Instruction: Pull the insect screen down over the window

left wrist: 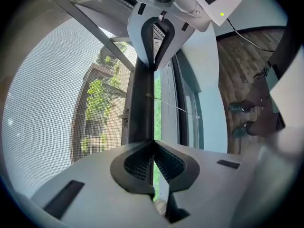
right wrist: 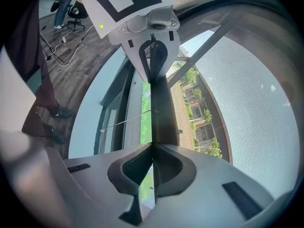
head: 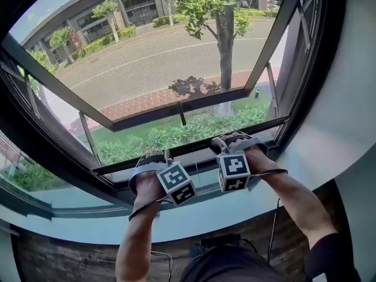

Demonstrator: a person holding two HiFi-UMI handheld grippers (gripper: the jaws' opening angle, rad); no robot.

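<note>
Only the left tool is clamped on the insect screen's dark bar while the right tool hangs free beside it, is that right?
Not quite. The right tool is clamped on the dark bar too, as the right gripper view shows. The left tool is clamped on it, as you said.

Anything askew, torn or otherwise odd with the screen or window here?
Nothing stands out. Left gripper and right gripper are both shut on the screen's bottom bar, which runs parallel to the open window sash, and the visible mesh shows no tear or sag.
</note>
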